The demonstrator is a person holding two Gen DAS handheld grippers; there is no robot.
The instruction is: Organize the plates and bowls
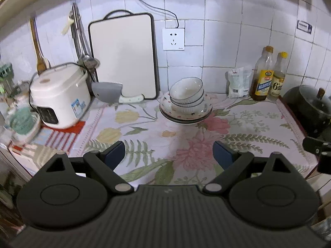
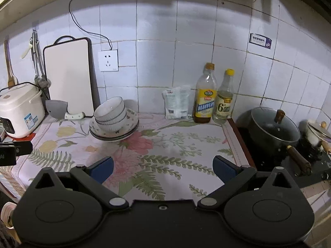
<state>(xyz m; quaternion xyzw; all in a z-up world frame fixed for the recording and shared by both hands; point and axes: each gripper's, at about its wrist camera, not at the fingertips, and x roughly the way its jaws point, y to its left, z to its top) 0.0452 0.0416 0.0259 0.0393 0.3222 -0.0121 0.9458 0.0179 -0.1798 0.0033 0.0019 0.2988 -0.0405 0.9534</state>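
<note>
white bowls [image 1: 187, 94] with dark rims; floral pink-and-green cloth [image 1: 165, 136].

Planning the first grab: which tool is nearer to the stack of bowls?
Probably the left. The left tool faces the stack of bowls almost straight ahead; the right tool has the stack of bowls ahead and off to its left. Both are open and well short of it.

The blurred white rice cooker [image 1: 60, 97] hides the lower ends of the hanging metal utensils [image 1: 79, 41]. The green plastic basket [image 1: 22, 121] is smeared beyond detail. The small white lidded pot [image 2: 316, 133] is blurred and cut by the edge.
</note>
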